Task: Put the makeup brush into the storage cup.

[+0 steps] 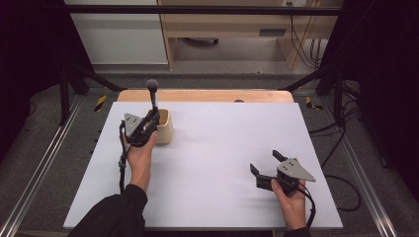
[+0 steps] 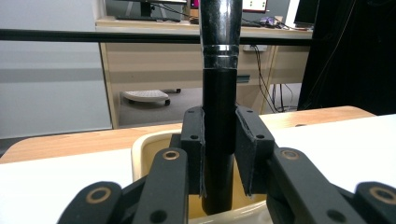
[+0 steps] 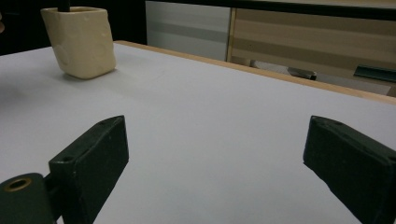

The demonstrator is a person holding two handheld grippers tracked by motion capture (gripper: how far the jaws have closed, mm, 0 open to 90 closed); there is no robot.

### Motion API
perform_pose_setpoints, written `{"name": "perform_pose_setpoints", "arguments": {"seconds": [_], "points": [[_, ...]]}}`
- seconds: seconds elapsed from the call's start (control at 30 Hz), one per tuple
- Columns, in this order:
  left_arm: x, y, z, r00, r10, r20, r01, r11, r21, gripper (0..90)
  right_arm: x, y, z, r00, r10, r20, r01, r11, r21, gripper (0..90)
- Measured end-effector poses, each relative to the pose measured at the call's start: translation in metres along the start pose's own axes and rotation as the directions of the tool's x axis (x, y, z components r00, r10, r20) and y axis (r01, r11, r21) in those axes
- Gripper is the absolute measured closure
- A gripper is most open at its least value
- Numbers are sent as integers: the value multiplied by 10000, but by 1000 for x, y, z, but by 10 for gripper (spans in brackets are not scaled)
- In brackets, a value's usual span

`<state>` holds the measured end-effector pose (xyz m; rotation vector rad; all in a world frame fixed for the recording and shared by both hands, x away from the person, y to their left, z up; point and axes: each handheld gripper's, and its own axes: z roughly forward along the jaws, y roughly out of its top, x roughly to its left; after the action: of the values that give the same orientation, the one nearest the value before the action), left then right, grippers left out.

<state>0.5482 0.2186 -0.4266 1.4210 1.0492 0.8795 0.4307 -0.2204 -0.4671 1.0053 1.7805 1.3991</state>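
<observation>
- Left gripper at the far left of the white table, held in the person's left hand, jaws closed on the black handle of a brush.
- In the left gripper view, both pads pressed against the brush handle from either side, handle upright, silver ferrule above the grip.
- Lower end of the brush down inside a cream cup; round dark head up above the gripper.
- Cup standing on the table just beside the left gripper, seen at the upper left in the right gripper view.
- Right gripper at the near right of the table, well apart from the cup, in the right hand.
- Right jaws spread wide, nothing between them, bare table surface below.
</observation>
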Motion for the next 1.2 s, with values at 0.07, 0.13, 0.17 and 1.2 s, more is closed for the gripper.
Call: {"name": "perform_pose_setpoints", "arguments": {"seconds": [0.07,0.13,0.17,1.2], "points": [[0,0,-1,10000,36,10,-36,10000,29,742,0,0,0,10000,2,-5,-2,10000,-3,70],[-1,0,-1,10000,38,24,-38,10000,26,742,0,0,0,10000,3,-6,-3,10000,-2,70],[-1,0,0,10000,46,28,-46,10000,26,742,0,0,0,10000,0,-7,0,10000,-1,70],[-10,21,-31,9926,519,1094,-550,9982,254,208,2,0,1,10000,23,-18,-23,10000,38,65]]}}
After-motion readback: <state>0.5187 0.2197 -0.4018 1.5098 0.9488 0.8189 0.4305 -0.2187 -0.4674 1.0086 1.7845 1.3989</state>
